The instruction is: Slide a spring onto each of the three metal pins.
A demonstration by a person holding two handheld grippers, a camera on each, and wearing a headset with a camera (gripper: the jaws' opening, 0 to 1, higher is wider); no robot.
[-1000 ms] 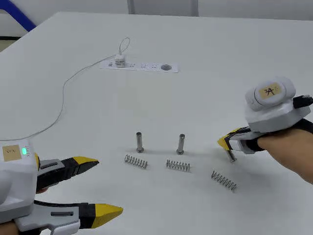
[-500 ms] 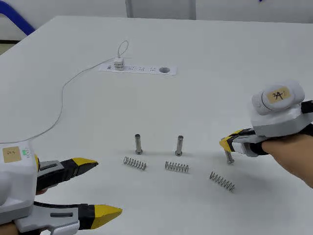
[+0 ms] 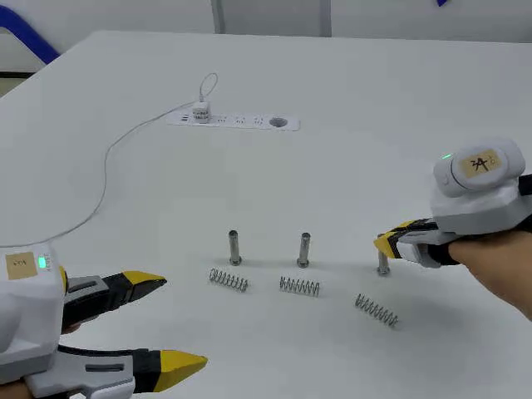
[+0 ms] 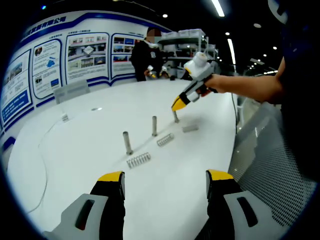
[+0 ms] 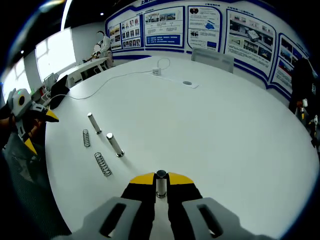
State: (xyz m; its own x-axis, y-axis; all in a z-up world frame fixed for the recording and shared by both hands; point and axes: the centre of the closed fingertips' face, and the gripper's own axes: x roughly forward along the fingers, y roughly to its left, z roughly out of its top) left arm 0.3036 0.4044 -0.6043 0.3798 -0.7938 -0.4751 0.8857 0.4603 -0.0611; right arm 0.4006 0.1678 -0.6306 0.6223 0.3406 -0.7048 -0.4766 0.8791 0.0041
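Holding the right gripper (image 5: 160, 180) low, we had its fingers (image 5: 142, 179) clamped on the rightmost pin (image 3: 383, 267) — its middle hidden between them. Left gripper (image 3: 183, 321) fingers (image 3: 140, 282) stood apart; three springs (image 3: 299, 287) lay on the surface (image 3: 332, 166) before the pins (image 3: 233, 248).

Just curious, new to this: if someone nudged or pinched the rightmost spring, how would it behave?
The spring lies on its side on the smooth table, so a nudge would probably roll it. Its thin open coils suggest it is light and would squash if pinched hard.
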